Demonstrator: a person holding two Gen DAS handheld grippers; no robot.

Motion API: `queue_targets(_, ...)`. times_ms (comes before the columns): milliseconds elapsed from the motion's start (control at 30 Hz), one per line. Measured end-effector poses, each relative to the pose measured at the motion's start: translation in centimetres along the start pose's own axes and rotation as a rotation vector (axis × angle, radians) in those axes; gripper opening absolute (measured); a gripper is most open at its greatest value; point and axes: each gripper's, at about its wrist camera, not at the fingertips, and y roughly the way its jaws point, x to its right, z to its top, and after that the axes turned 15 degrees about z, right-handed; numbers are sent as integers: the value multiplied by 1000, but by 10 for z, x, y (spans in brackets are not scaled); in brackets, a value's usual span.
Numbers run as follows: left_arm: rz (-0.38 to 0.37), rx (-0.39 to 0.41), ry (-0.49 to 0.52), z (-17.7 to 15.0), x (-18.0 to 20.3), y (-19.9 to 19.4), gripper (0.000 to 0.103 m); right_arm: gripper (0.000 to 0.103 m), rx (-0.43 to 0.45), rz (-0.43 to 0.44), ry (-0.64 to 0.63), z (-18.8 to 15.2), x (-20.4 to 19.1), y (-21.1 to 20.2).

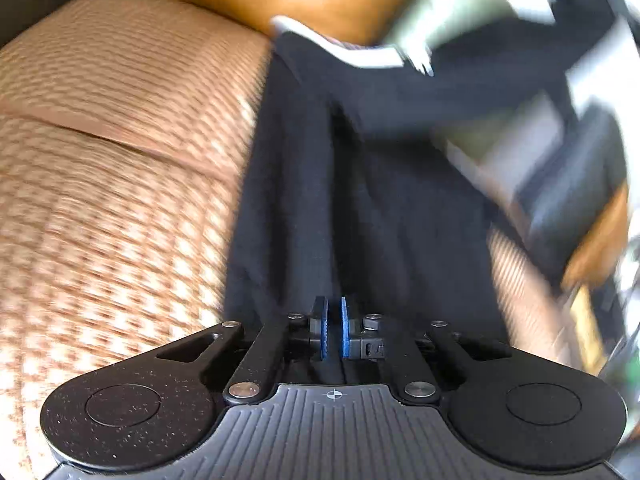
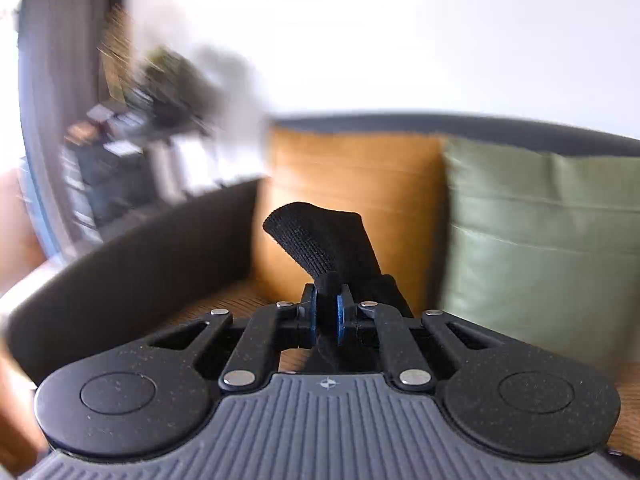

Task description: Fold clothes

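So the dark navy garment is stretched out as one long strip, running from the left gripper at the near end up and away toward the far end, where a white band crosses it near the top of the left wrist view. Its long axis goes pretty much straight away from that gripper, leaning a bit right as it gets farther off, with lengthwise folds down the middle. It hangs over a woven tan-and-cream seat cushion, which shows on both sides of the cloth. The left gripper's blue pads sit nearly together with dark fabric pinched between them. Over on the right wrist view, the right gripper is clamped on another bit of the same dark knit, and a ribbed tab of it sticks up past the pads, tilted toward the upper left. Behind that there's a mustard pillow next to a green pillow, both leaning on the dark sofa back. Stuff at the far left is way too blurry to tell.
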Motion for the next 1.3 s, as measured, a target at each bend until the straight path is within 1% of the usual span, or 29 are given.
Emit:
queue_targets(33, 20, 24, -9, 9, -7, -9, 26, 10, 1, 53, -6, -5, -11, -9)
queue_targets(100, 67, 56, -8, 25, -17, -24, 27, 10, -13, 155, -17, -24, -32, -20)
queue_targets(133, 85, 55, 4, 33, -19, -28, 29, 10, -30, 204, -28, -37, -43, -24)
queue_targets(167, 87, 49, 5, 39, -20, -28, 33, 11, -58, 252, -47, -55, -55, -25)
queue_targets(200, 89, 44, 6, 45, -20, -28, 46, 11, -87, 293, -62, -76, -67, -24)
queue_targets(233, 91, 38, 7, 51, -20, -28, 57, 11, -118, 328, -66, -98, -78, -22)
queue_targets(333, 96, 37, 61, 61, -9, -21, 61, 11, -212, 385, -37, -159, -104, -12)
queue_targets(367, 112, 37, 83, 61, -5, -17, 61, 11, -234, 393, -26, -176, -109, -8)
queue_targets(433, 140, 32, 125, 64, 4, -8, 67, 11, -250, 385, -9, -200, -112, -3)
queue_targets(500, 148, 20, 154, 67, 11, 4, 69, 12, -266, 377, 7, -223, -115, 2)
queue_targets(567, 164, 5, 170, 70, 16, 16, 69, 13, -274, 367, 7, -236, -115, 5)
queue_targets(667, 195, -11, 186, 72, 21, 28, 74, 15, -279, 363, 6, -252, -115, 7)
queue_targets(800, 211, -28, 198, 72, 24, 45, 75, 20, -294, 373, -7, -258, -125, 5)
queue_targets(867, 208, -31, 208, 70, 28, 49, 72, 21, -301, 382, -10, -259, -130, 7)
queue_targets(900, 203, -28, 217, 69, 30, 51, 61, 21, -309, 386, -11, -259, -131, 7)
queue_targets(933, 201, -28, 239, 68, 32, 53, 11, 22, -319, 387, -13, -260, -132, 7)
queue_targets(967, 203, -34, 258, 66, 35, 54, 0, 23, -329, 388, -14, -261, -133, 6)
queue_targets(1000, 205, -29, 269, 66, 37, 54, 0, 24, -339, 389, -15, -263, -133, 6)
queue_targets(1033, 207, -9, 278, 67, 39, 51, 0, 25, -351, 389, -15, -263, -133, 6)
queue_targets(1100, 219, 29, 282, 70, 42, 43, 0, 31, -377, 389, -13, -266, -133, 0)
queue_targets(1167, 206, 55, 274, 77, 43, 34, 0, 35, -414, 393, -21, -272, -135, -7)
queue_targets(1267, 204, 77, 268, 83, 44, 23, 0, 35, -463, 386, -40, -278, -137, -15)
queue_targets(1300, 195, 78, 265, 83, 44, 17, 4, 35, -462, 374, -41, -277, -136, -18)
